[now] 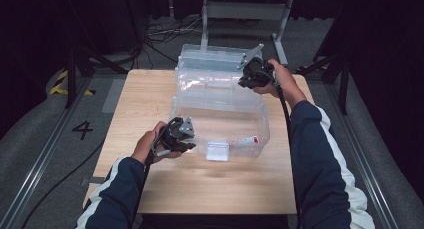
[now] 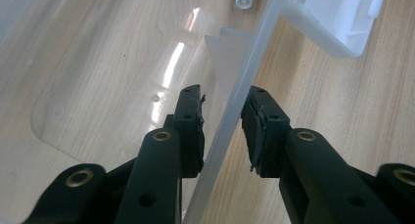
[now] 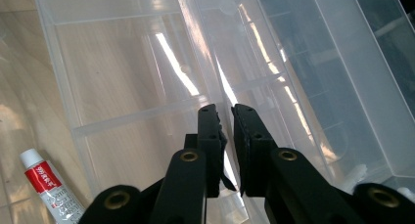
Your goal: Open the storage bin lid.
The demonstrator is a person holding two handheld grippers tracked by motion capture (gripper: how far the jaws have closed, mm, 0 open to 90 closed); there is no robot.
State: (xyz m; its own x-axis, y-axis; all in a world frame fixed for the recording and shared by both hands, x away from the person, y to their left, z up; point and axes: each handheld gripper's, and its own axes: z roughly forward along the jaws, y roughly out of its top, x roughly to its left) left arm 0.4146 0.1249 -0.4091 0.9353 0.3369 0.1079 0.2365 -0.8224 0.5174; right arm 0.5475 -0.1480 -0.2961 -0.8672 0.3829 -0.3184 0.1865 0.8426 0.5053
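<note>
A clear plastic box [image 1: 260, 120] stands open on the wooden table [image 1: 150, 94], its lid [image 1: 215, 56] folded back. A clear compartment tray [image 1: 210, 85] sits across its far part. A white and red glue tube [image 1: 247, 140] [image 3: 49, 185] lies on the box floor. My left gripper [image 1: 190, 143] [image 2: 222, 94] is at the front left, one jaw inside and one outside, shut on the box's front wall [image 2: 244, 72]. At the back right, my right gripper [image 1: 246, 81] [image 3: 224, 109] is shut on a thin clear wall of the tray [image 3: 195, 43].
A pale latch [image 1: 217, 151] [image 2: 342, 23] hangs on the box's front. Bare wood lies left of the box and in front of it. Behind the table's far edge are a grey metal frame [image 1: 245, 11] and cables on the floor [image 1: 165, 31].
</note>
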